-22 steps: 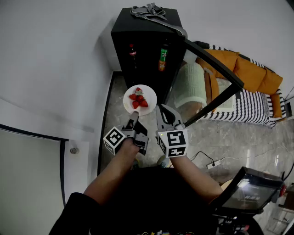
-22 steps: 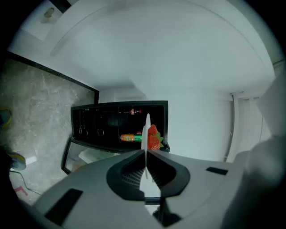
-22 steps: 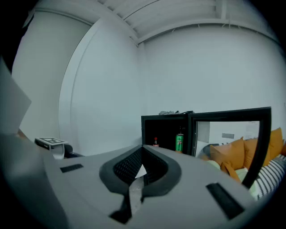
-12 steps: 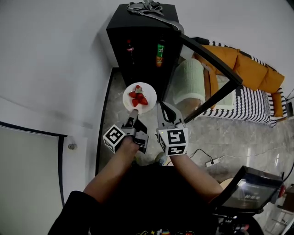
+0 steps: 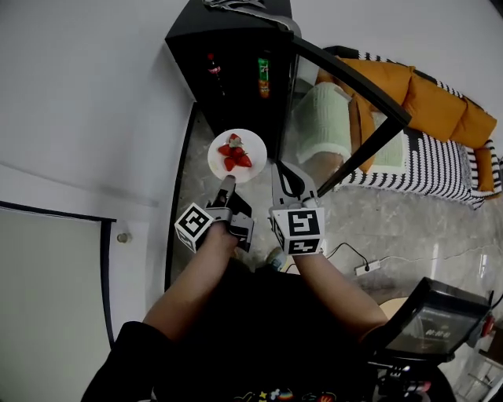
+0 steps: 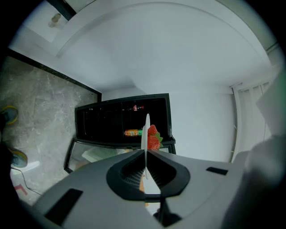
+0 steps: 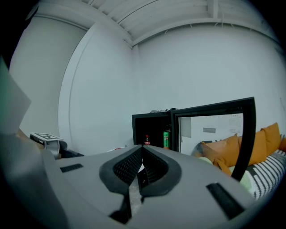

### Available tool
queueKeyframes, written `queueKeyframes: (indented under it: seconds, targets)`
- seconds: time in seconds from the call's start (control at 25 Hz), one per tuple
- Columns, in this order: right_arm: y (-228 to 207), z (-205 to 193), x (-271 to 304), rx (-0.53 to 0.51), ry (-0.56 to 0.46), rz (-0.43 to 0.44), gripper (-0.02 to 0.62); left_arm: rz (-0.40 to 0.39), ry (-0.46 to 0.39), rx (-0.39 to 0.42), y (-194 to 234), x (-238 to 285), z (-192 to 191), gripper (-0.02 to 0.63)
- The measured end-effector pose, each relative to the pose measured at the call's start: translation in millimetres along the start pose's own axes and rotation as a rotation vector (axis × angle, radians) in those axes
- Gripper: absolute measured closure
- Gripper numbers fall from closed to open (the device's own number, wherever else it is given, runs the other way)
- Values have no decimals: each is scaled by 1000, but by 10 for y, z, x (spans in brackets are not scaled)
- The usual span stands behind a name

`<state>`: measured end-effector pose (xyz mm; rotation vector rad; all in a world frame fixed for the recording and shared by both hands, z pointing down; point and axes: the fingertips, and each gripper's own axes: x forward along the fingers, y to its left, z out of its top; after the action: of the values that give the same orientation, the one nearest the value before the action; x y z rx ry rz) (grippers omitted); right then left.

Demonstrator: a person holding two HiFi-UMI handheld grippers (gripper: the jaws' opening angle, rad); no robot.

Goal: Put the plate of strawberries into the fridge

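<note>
A plain white wall [image 5: 94, 94] fills the left side of the room, and a grey marbled floor [image 5: 409, 228] runs from its dark skirting across to a sofa [image 5: 440, 169] with a black-and-white striped cover and orange cushions [image 5: 424, 102]. A small black fridge [image 5: 228, 47] stands against the wall with its glass door [image 5: 346, 78] swung wide open toward the sofa. A grey cloth [image 5: 236, 4] lies on top of the fridge. Inside it, a dark bottle [image 5: 212, 64] with a red cap and a green bottle [image 5: 263, 74] stand on a shelf, a little apart. A white power strip [image 5: 365, 268] with its cable lies on the floor near the person's feet. The white plate [image 5: 255, 149] is held in the air just in front of the open fridge, not yet inside, with a few red strawberries [image 5: 234, 153] piled at its middle. The left gripper [image 5: 226, 188] is clamped on the plate's near rim; in the left gripper view the plate shows edge-on between the jaws, with the strawberries to its right. The right gripper [image 5: 281, 169] hangs just beside the plate, its jaws closed together and holding nothing.
</note>
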<state>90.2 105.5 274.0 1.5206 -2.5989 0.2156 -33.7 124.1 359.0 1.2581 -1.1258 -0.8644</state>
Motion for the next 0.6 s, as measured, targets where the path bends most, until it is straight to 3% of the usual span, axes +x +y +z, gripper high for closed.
queueKeyframes:
  seconds: [0.6]
  targets:
    - [-85, -82, 1, 8, -11, 19, 591, -16, 34, 6, 30, 162, -154, 591]
